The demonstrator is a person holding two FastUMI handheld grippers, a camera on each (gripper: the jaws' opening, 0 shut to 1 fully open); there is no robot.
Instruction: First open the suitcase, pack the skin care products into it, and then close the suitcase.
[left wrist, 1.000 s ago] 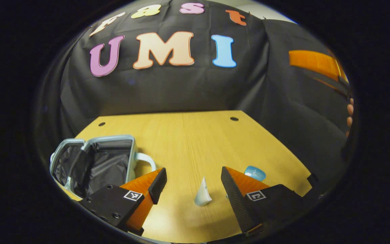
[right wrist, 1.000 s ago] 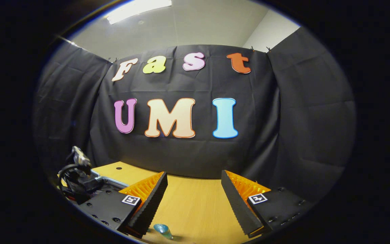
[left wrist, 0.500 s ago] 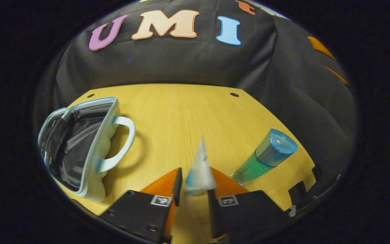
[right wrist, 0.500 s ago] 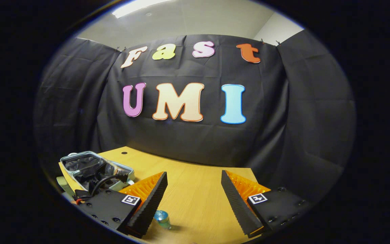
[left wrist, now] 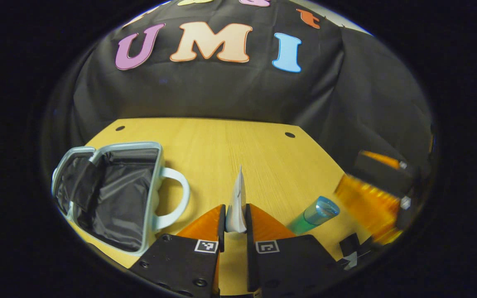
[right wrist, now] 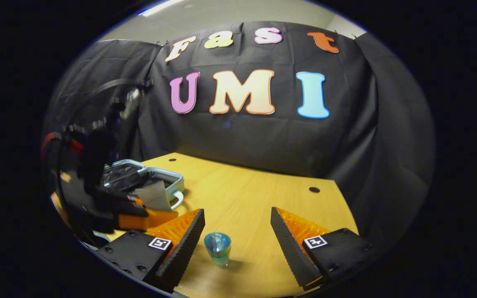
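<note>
My left gripper [left wrist: 234,215] is shut on a white tube [left wrist: 237,203], which stands up between its fingers above the wooden table [left wrist: 238,149]. The open suitcase [left wrist: 110,194], pale blue with a black lining and a white handle, lies to its left. A blue-green bottle [left wrist: 314,214] stands to its right. In the right gripper view, my right gripper [right wrist: 237,231] is open with the blue-green bottle [right wrist: 218,248] standing between its fingers, nearer the left one, untouched. The left gripper [right wrist: 139,215] holds the white tube [right wrist: 152,195] in front of the suitcase [right wrist: 155,178].
The table [right wrist: 255,207] has small holes near its far corners. Black cloth walls close it in at the back and right. The right gripper [left wrist: 375,194] shows blurred at the table's right edge in the left gripper view.
My left gripper closed on the white tube and lifted it off the table. My right gripper tilted down and moved toward the blue-green bottle, which now stands between its fingers.
</note>
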